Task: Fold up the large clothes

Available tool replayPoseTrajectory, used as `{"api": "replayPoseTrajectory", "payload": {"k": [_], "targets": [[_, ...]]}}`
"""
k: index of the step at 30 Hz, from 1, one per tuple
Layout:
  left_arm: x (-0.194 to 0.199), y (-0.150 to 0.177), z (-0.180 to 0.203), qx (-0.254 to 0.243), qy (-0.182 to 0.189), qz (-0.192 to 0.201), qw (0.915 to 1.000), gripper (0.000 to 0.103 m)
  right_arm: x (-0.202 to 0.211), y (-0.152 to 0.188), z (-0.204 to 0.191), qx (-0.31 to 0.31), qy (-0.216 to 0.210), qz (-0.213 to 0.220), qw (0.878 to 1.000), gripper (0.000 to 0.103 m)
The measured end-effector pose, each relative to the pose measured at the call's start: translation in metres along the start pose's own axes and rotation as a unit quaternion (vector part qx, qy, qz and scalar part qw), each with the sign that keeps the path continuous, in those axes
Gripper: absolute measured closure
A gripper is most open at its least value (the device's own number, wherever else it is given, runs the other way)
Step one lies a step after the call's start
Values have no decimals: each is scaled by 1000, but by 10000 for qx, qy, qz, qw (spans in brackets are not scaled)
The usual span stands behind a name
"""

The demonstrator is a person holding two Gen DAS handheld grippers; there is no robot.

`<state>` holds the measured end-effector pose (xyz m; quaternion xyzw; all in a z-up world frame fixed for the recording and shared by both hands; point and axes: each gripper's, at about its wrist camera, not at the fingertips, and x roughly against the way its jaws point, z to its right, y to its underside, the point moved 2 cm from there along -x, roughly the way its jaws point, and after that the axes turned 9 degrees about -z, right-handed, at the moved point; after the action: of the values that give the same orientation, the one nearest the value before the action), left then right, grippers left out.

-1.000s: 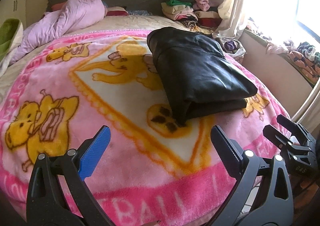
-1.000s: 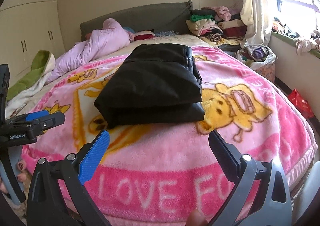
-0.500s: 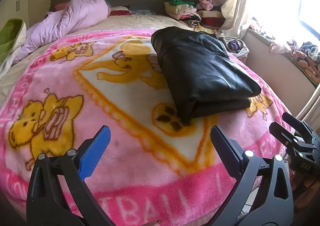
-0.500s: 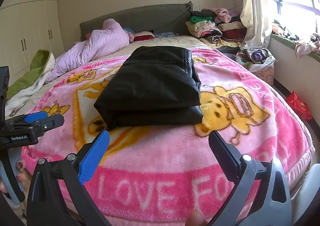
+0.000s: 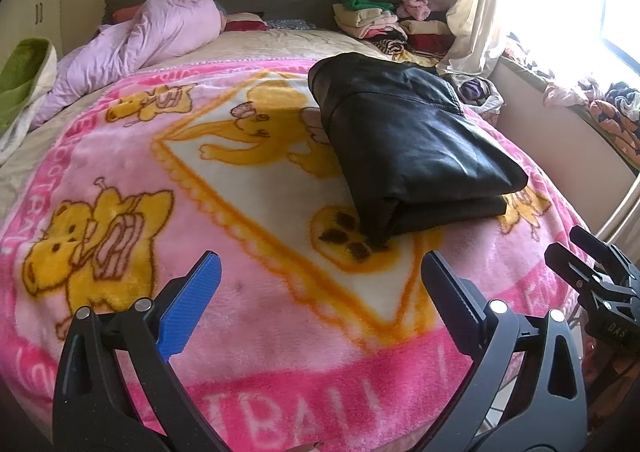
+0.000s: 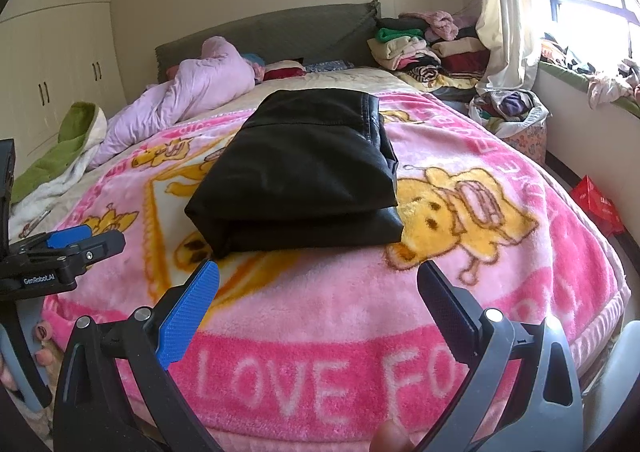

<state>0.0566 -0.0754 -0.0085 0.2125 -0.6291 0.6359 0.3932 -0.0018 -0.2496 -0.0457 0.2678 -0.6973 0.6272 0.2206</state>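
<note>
A black leather garment [image 5: 408, 147] [image 6: 304, 171] lies folded into a thick rectangle on the pink cartoon blanket [image 5: 168, 179] [image 6: 520, 260] that covers the bed. My left gripper [image 5: 320, 284] hovers open over the blanket's near edge, short of the garment and to its left, nothing between its fingers. My right gripper [image 6: 318, 292] is open too, held just in front of the garment's near fold. Each gripper shows at the edge of the other's view: the right one [image 5: 592, 268] and the left one [image 6: 76, 248].
A crumpled lilac duvet [image 5: 136, 47] and a green-and-white throw [image 6: 60, 155] lie at the bed's far left. Stacks of folded clothes [image 6: 424, 47] sit by the headboard. A basket of clothes [image 6: 508, 115], a red box [image 6: 596, 203] and a curtained window fill the right side.
Both grippers have drifted slightly back and to the side, so the garment sits a little differently in each view. Both stay open, and the garment has not moved.
</note>
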Motion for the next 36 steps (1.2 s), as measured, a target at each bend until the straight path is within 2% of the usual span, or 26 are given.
{"api": "replayPoseTrajectory", "payload": {"k": [36], "targets": [[1,0,-1,13,-5,13,10000,9,-1,0,0,-9,94,-42,9999,4]]}}
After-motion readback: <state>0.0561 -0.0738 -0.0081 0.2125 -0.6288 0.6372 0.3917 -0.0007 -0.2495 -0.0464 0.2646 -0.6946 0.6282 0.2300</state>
